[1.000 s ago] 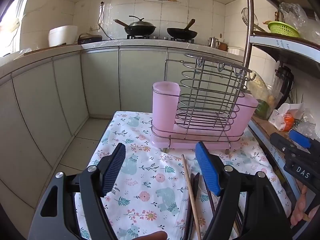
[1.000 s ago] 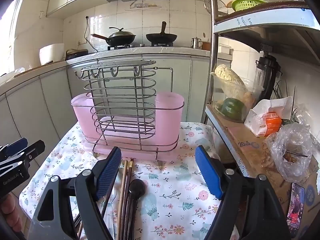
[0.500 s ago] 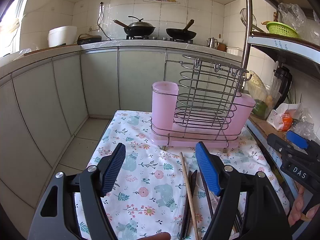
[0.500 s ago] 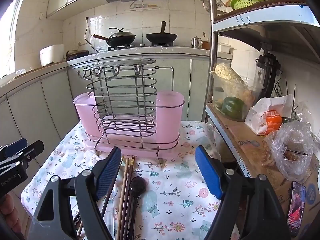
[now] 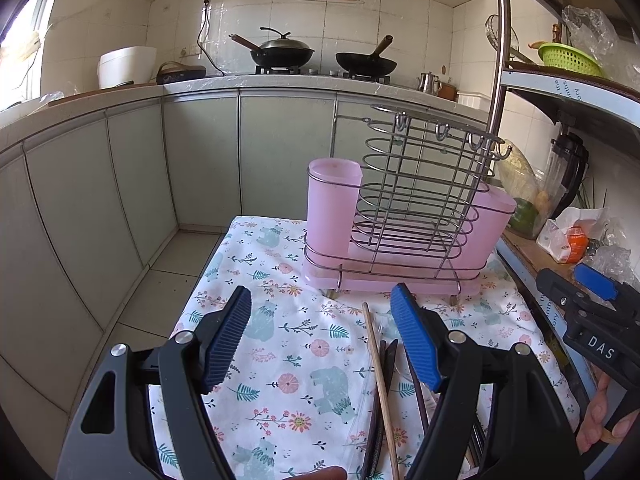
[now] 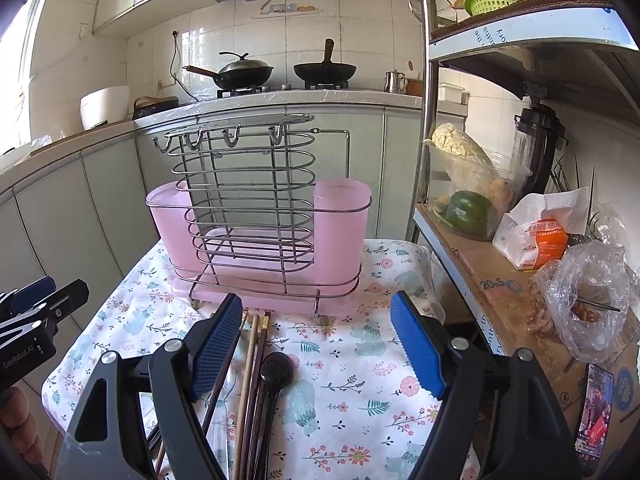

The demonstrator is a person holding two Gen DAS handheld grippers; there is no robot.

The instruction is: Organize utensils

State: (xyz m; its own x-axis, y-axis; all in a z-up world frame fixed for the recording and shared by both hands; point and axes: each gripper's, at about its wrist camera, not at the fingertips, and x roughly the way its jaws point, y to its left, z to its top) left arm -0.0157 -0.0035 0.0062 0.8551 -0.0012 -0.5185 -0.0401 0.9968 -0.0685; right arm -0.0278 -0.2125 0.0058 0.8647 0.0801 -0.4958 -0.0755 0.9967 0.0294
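A wire utensil rack with pink plastic cups (image 5: 404, 216) (image 6: 260, 232) stands at the far end of a small table with a floral cloth (image 5: 288, 340) (image 6: 360, 384). A bundle of chopsticks (image 5: 380, 380) (image 6: 250, 372) and a dark spoon (image 6: 276, 368) lies on the cloth in front of the rack. My left gripper (image 5: 320, 344) is open and empty, above the cloth left of the bundle. My right gripper (image 6: 316, 348) is open and empty, above the spoon. Each gripper shows at the edge of the other's view: the right one (image 5: 588, 312) and the left one (image 6: 36, 312).
A metal shelf (image 6: 492, 272) stands right of the table, with a vegetable container (image 6: 472, 196), a blender (image 6: 536, 148), bags (image 6: 588, 300) and a phone (image 6: 596, 412). Grey cabinets and a counter with woks (image 5: 284, 54) lie behind. Floor tiles (image 5: 172, 280) show left of the table.
Both grippers have drawn back slightly from the rack; the rack looks a little smaller and farther. Both stay open and empty.
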